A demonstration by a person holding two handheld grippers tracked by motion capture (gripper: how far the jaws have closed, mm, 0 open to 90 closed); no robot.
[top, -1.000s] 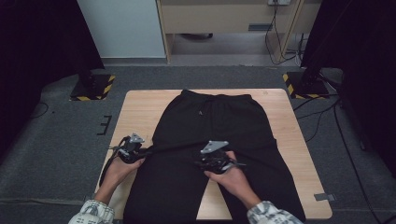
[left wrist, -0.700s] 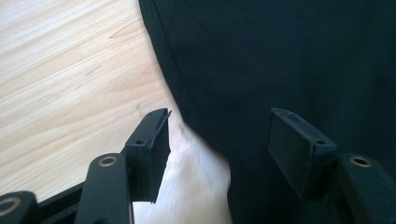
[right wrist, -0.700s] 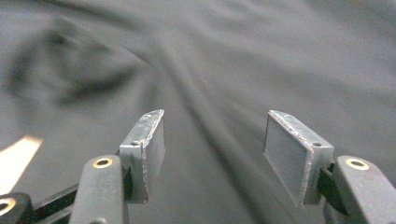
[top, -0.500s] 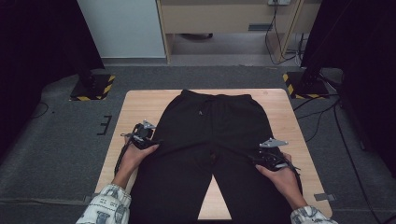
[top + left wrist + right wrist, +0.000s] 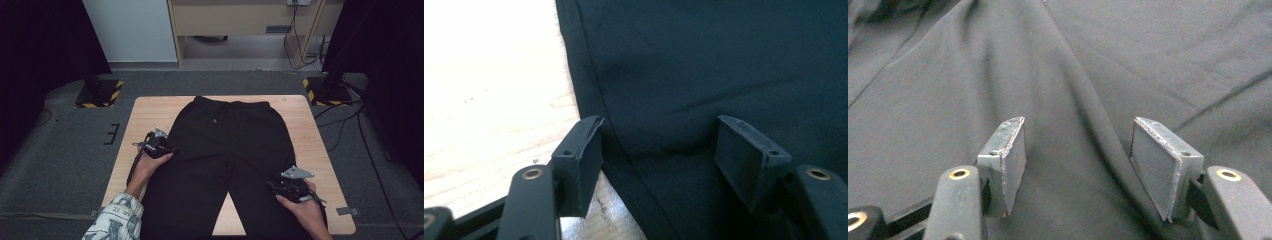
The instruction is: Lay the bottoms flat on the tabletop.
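On the table (image 5: 300, 120), black trousers (image 5: 230, 145) lie flat; left tongs (image 5: 159, 144) gape wide at their edge, right tongs (image 5: 290, 186) wide over one leg.

Black trousers (image 5: 227, 150), pale wood table (image 5: 150, 107), patterned white sleeve (image 5: 115, 220)

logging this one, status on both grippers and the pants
Left gripper open at the pants' left edge. Right gripper open over the right leg. Pants flat on the table, nothing gripped, nothing in the way.
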